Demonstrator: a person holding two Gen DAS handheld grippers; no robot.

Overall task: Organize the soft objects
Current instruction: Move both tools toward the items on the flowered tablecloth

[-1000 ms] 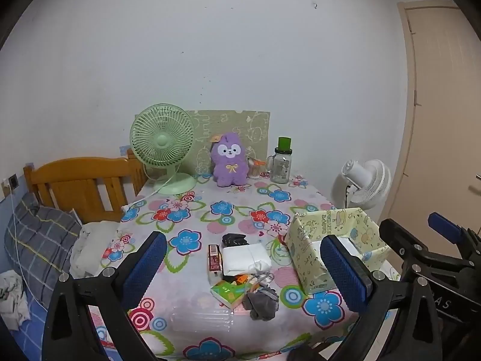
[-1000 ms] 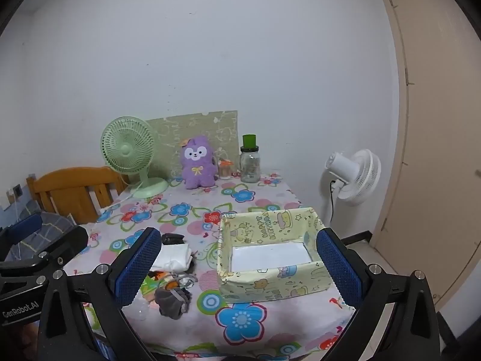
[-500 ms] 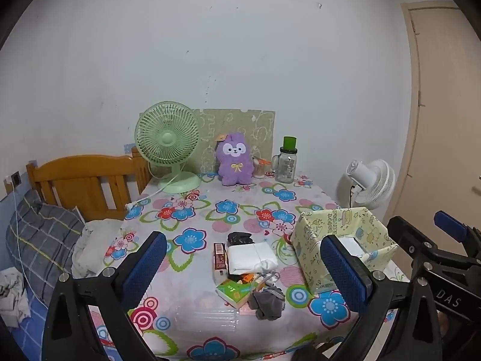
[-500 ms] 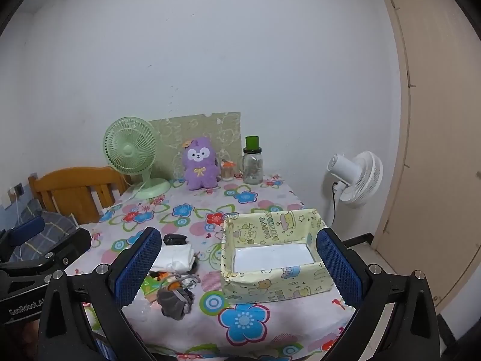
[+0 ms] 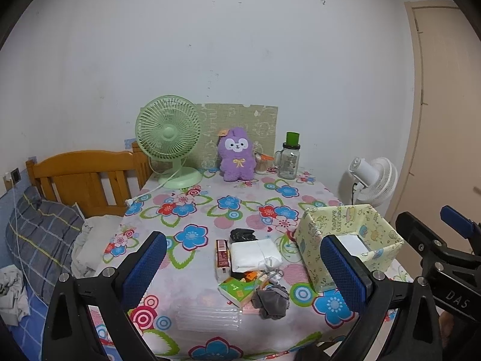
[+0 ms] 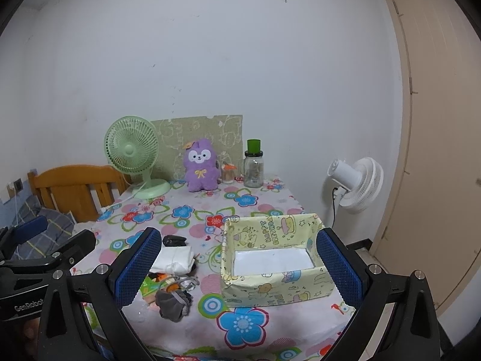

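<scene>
Both grippers hang above the near edge of a table (image 5: 210, 198) with a flowered cloth, each spread wide with nothing between its blue pads. The left gripper (image 5: 245, 270) faces a small heap near the front: a folded white cloth (image 5: 254, 254), a black bundle (image 5: 242, 235) just behind it, a grey sock (image 5: 270, 299) at the front, a red pack (image 5: 222, 254) beside the white cloth, and a green pack (image 5: 237, 288) touching the sock. A clear flat sleeve (image 5: 207, 319) lies closer to the edge. The right gripper (image 6: 240, 266) looks over a yellow box (image 6: 270, 288), open on top, its white floor bare; it stands just right of the heap. At the far end, by the wall, stand a green fan (image 5: 168, 138), a purple plush (image 5: 236, 156) and a jar (image 5: 289, 159) with a green lid. A white fan (image 6: 356, 183) stands on the floor beyond the table, near a door (image 6: 439, 150). A wooden headboard (image 5: 84, 177) shows at left.
</scene>
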